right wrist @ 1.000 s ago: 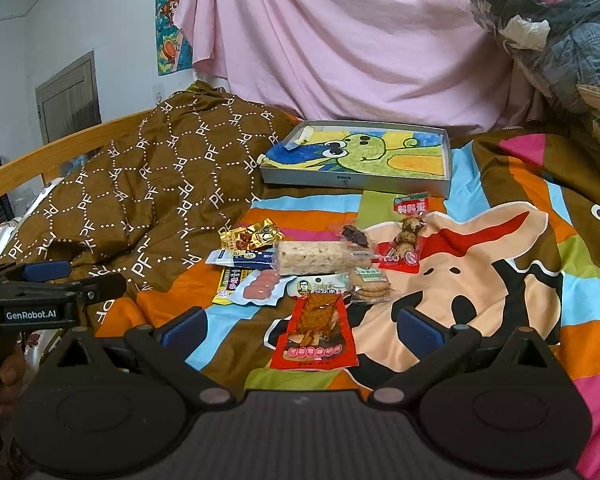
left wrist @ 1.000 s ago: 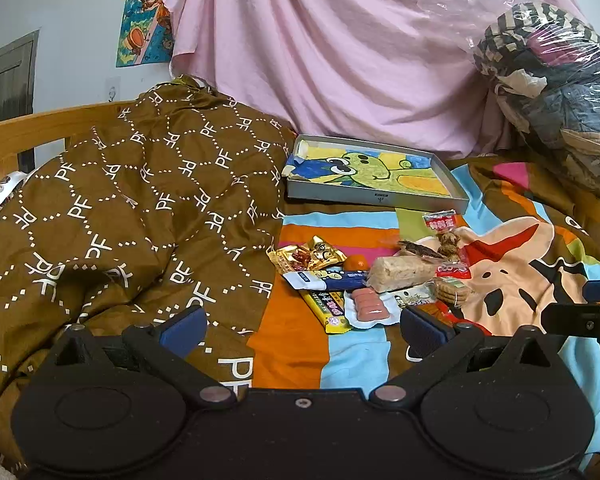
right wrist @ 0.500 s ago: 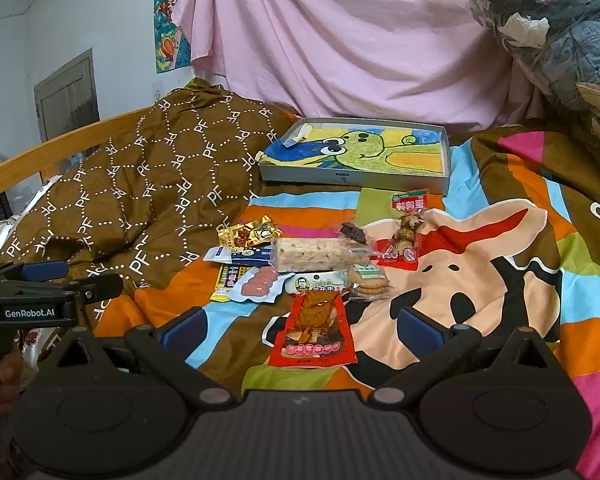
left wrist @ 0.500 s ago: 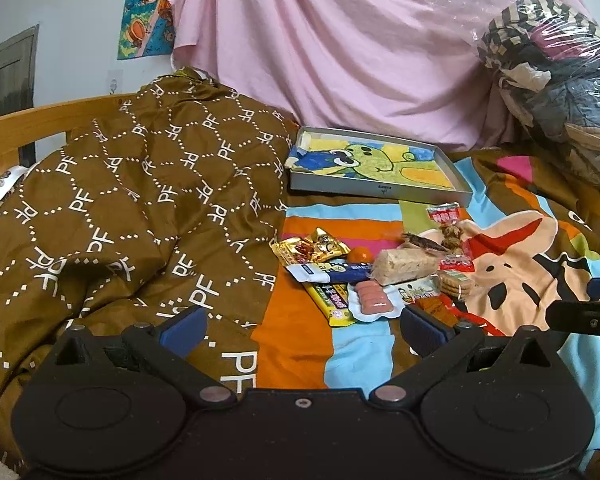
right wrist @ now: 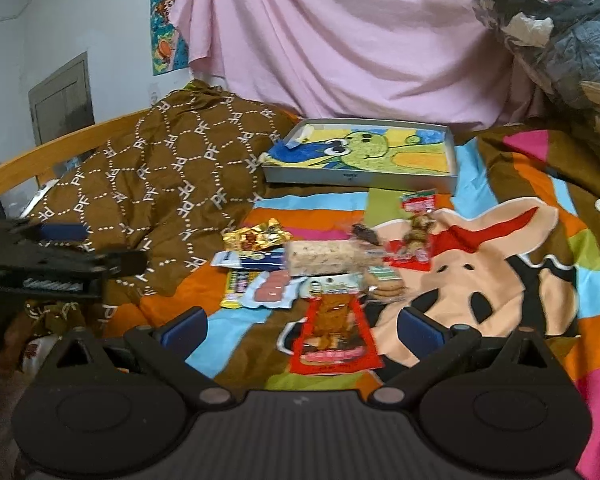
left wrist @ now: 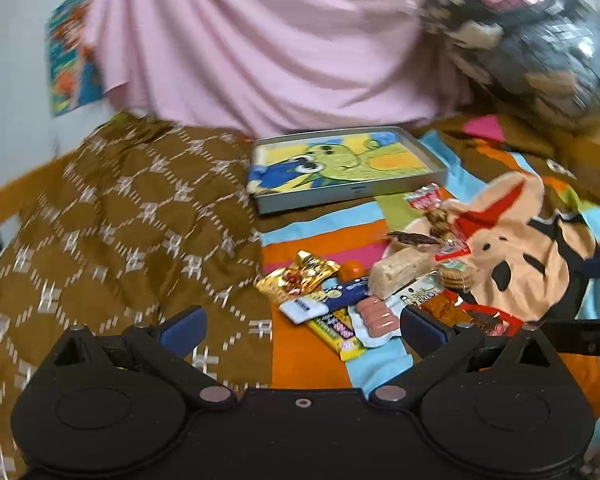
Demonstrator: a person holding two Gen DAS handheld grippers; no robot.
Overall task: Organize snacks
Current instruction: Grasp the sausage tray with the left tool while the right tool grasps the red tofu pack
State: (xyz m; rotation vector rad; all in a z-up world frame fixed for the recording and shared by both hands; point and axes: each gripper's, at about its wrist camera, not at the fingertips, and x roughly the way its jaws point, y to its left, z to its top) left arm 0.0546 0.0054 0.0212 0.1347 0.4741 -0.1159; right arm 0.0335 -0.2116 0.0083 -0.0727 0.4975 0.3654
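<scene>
Several snack packs lie in a loose pile on the striped bedspread: a gold packet, a yellow bar, pink sausages, a pale rice-crisp block and a red pouch. Behind them sits a grey tray lined with a green cartoon picture. My left gripper hovers open just short of the pile, nothing between its fingers. Open and empty too, my right gripper hangs over the red pouch. The left gripper's body shows at the left of the right wrist view.
A brown patterned quilt is heaped on the left against a wooden bed rail. A pink sheet hangs behind the tray. A plastic-wrapped bundle of clothes sits at the back right.
Both grippers have moved forward towards the snack pile, which now looks larger. The left view has swung and is blurred. Nothing has been picked up.
</scene>
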